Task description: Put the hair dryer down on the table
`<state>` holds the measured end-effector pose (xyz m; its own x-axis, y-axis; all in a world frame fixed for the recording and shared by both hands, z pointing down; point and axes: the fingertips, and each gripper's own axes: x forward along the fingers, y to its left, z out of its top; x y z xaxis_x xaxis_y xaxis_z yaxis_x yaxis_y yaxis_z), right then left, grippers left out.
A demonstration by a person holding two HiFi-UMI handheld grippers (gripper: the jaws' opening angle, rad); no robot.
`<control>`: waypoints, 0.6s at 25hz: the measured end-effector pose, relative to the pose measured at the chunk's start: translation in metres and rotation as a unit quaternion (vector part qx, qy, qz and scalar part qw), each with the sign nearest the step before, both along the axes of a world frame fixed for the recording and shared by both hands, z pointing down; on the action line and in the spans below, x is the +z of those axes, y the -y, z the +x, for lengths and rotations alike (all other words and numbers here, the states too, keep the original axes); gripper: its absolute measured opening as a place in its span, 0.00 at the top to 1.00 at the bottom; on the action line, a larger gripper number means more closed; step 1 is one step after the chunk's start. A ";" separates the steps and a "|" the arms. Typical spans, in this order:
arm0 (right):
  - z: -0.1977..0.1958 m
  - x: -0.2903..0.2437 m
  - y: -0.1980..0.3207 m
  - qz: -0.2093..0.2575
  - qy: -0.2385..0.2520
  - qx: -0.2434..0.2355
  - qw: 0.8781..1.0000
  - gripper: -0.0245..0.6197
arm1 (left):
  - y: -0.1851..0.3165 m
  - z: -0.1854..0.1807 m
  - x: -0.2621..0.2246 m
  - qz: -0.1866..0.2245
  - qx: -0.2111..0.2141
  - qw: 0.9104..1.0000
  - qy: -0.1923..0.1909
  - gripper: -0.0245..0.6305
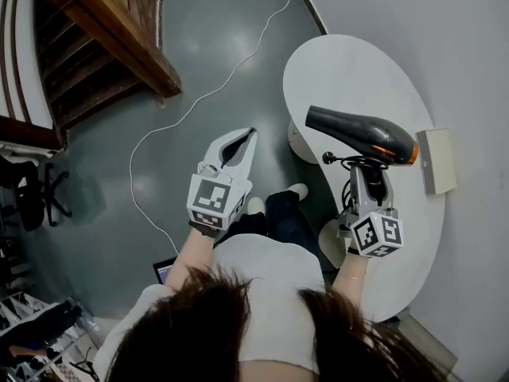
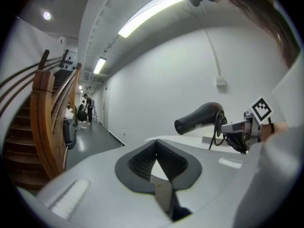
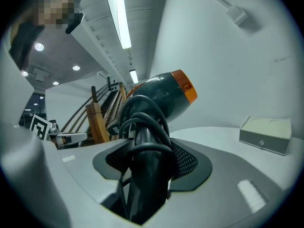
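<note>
A black hair dryer [image 1: 358,134] with an orange rear ring hangs above the white kidney-shaped table [image 1: 350,70], nozzle pointing left. My right gripper [image 1: 370,173] is shut on its handle, which has the black cord wound round it. In the right gripper view the handle [image 3: 147,175] fills the space between the dark pads, with the dryer body [image 3: 164,99] above. In the left gripper view the dryer [image 2: 199,118] is clear of the tabletop. My left gripper [image 1: 248,136] is held over the floor left of the table, shut and empty [image 2: 156,146].
A flat white box [image 1: 436,161] lies at the table's right edge, also in the right gripper view [image 3: 266,134]. A wooden staircase [image 1: 103,38] stands at the upper left. A thin white cable [image 1: 199,102] runs across the grey floor. A black chair [image 1: 32,193] is at far left.
</note>
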<state>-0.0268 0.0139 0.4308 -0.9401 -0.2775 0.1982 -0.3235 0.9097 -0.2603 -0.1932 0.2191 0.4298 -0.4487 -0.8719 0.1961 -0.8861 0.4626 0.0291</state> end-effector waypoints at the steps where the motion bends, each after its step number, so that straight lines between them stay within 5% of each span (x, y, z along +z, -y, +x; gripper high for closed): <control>1: 0.004 0.002 0.014 0.000 0.000 0.012 1.000 0.60 | 0.018 -0.001 0.000 0.002 0.012 1.000 0.001 0.87; 15: 0.037 -0.025 0.157 0.032 0.007 0.155 0.987 0.60 | 0.234 -0.018 -0.038 0.044 0.164 0.985 0.026 0.87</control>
<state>0.0097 -0.1429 0.4059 -0.8105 -0.5639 0.1582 -0.5857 0.7824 -0.2119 -0.2115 -0.0147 0.3919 -0.1484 -0.9841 0.0979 -0.9887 0.1498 0.0073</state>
